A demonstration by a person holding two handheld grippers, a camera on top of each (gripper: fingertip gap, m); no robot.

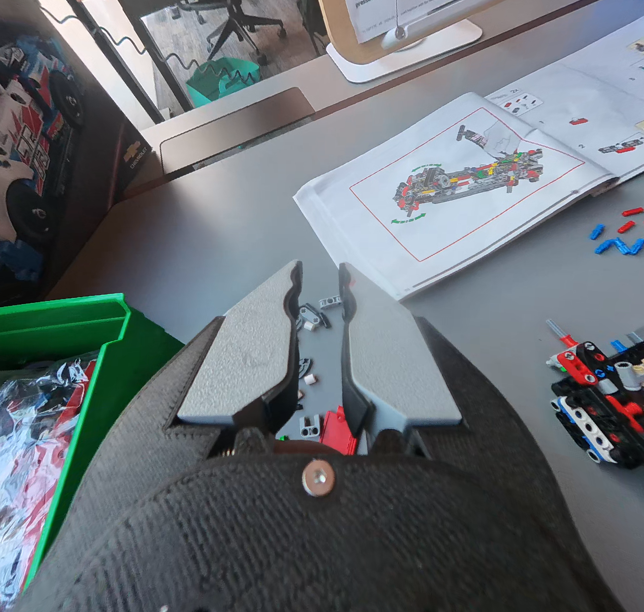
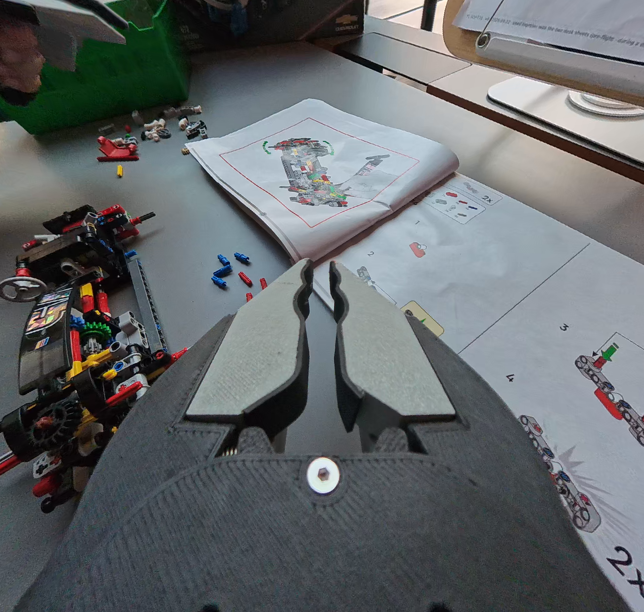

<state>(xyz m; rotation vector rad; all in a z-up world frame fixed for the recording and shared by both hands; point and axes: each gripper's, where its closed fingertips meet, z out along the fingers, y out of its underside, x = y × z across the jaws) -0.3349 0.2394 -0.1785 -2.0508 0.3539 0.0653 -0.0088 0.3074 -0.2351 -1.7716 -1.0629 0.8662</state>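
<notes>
My left gripper [image 1: 320,266] is open and empty, held above the grey table [image 1: 209,229]. Through its gap I see small loose parts on the table: a grey holed piece [image 1: 329,301], a white bush [image 1: 311,327] and a red panel [image 1: 336,431]. My right gripper [image 2: 320,264] stands only narrowly open, with nothing between the pads. It hovers over the near edge of the open instruction booklet [image 2: 324,177]. Blue pins [image 2: 226,267] and red pins [image 2: 245,278] lie just left of it. The left gripper's finger [image 2: 52,20] shows at the top left of the right wrist view.
A partly built toy car chassis [image 2: 80,333] lies left of the right gripper and also shows in the left wrist view [image 1: 599,403]. A green bin [image 1: 69,333] holds bagged parts. The product box [image 2: 278,2] and a stand with a sheet [image 2: 557,20] are at the back. Spacing between my two grippers at the tips: around 35 cm. From my left tips it is roughly 11 cm to the white bush [image 1: 311,327]; from my right, 35 cm. The right camera catches it too, in the right wrist view [image 2: 186,128].
</notes>
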